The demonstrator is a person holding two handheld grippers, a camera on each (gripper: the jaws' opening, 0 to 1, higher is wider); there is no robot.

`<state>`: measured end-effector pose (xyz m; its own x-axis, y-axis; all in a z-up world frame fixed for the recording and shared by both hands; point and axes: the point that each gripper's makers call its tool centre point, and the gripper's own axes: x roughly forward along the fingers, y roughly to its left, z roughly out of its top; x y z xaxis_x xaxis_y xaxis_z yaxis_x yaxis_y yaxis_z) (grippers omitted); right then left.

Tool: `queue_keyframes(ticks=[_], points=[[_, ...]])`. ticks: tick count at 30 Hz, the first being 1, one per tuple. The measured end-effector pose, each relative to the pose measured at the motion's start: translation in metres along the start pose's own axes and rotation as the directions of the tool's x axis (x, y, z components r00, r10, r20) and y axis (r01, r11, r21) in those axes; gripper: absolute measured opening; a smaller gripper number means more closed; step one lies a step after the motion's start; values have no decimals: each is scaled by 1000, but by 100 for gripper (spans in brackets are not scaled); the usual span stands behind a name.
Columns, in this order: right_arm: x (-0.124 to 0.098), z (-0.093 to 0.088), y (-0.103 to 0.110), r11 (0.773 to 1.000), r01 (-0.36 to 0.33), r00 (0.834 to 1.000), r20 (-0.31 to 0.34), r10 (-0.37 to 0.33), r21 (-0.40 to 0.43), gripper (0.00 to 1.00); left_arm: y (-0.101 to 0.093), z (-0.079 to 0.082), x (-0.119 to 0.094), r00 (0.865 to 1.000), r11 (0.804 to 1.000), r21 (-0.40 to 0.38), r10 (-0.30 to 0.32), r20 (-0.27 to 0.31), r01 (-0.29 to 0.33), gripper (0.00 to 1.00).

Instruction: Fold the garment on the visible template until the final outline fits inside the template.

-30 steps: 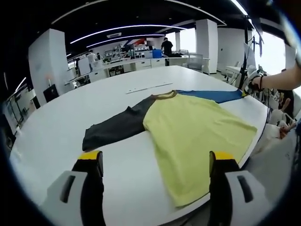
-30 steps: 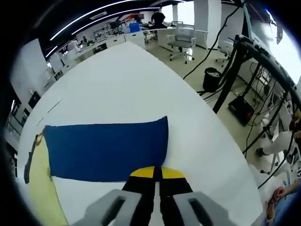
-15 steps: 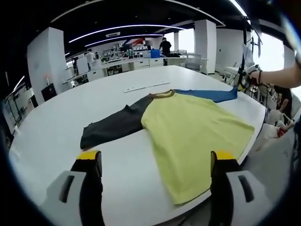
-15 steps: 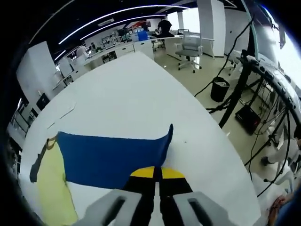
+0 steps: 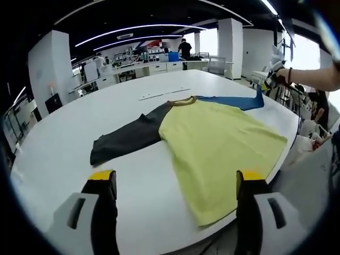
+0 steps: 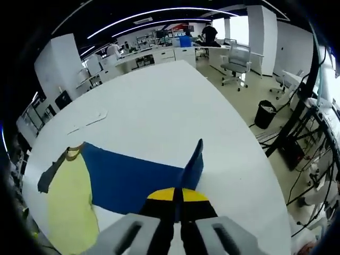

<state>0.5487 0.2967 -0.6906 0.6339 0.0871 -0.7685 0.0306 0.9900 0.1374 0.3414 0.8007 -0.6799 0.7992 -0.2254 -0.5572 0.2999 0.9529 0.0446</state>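
A shirt with a yellow body (image 5: pixel 220 146), a dark grey sleeve (image 5: pixel 125 141) and a blue sleeve (image 5: pixel 234 101) lies flat on the white table (image 5: pixel 58 143). My left gripper (image 5: pixel 175 183) hovers open over the table's near side, just short of the shirt's hem, with nothing between its fingers. My right gripper (image 6: pixel 178 194) is shut on the cuff end of the blue sleeve (image 6: pixel 138 178), which stands up off the table in a fold. In the left gripper view, that right gripper (image 5: pixel 265 82) is at the far right, in a person's hand.
A thin pale strip (image 5: pixel 163 95) lies on the table beyond the collar. The table's rounded edge (image 6: pixel 255 159) drops off on the right to a floor with a black bin (image 6: pixel 264 112), cables and an office chair (image 6: pixel 237 58). Desks and people stand at the back.
The right gripper has raised the blue sleeve's cuff off the table and carried it a little toward the shirt's body. The left gripper has stayed open and still.
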Motion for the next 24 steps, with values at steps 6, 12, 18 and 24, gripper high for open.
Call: queue_keyframes(ticks=[6, 12, 18, 24], points=[[4, 9, 24, 998, -39, 999, -3, 39, -52, 0, -2, 1, 1, 1000, 1000, 1, -8, 1, 8, 90], [6, 17, 49, 994, -75, 997, 2, 76, -84, 0, -3, 2, 1, 1000, 1000, 2, -17, 5, 17, 89], [12, 24, 69, 987, -111, 994, -1, 112, -113, 0, -4, 1, 1, 1000, 1000, -3, -25, 4, 25, 89], [21, 31, 94, 977, -150, 989, -11, 150, -149, 0, -3, -2, 0, 1000, 1000, -7, -27, 0, 27, 88]])
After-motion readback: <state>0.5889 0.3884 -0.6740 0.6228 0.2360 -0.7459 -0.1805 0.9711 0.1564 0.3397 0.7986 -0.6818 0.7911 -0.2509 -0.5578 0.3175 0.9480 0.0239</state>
